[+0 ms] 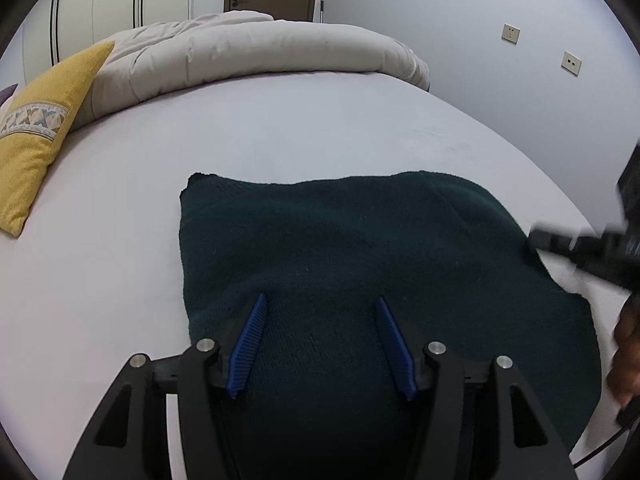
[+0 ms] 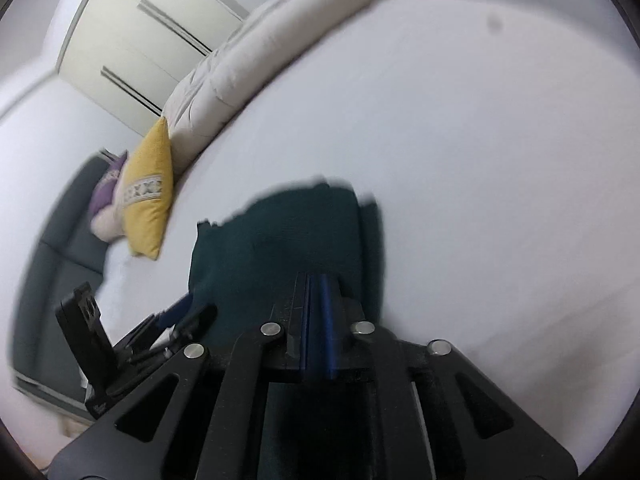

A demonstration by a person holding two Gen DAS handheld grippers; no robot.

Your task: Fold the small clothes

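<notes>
- Left wrist view: a dark green knit garment (image 1: 360,264) lay on the white bed (image 1: 120,240), near its front edge, well apart from the yellow cushion (image 1: 44,128) at the left and the rolled grey duvet (image 1: 260,52) behind it.
- The left gripper (image 1: 322,304) hovered over the garment's near part, its blue pads spread wide, released and holding nothing.
- At the garment's right edge the right gripper (image 1: 536,238) reached in; from this view I could not tell how its jaws stood.
- The garment looked like a rough rectangle, possibly folded once; judged from that, folding was under way, with more folds and tidying left.
- Right wrist view, motion-blurred: the right gripper (image 2: 318,280) had its pads pressed together, clenched, seemingly on the garment's (image 2: 280,240) edge, which ran up to the tips.
- Only this view showed the closed pads, the left gripper (image 2: 176,312) from the side beside the garment, a purple cushion (image 2: 106,188) behind the yellow one (image 2: 146,196), and a dark sofa (image 2: 52,256).
- Only the left view showed the garment's full outline.
</notes>
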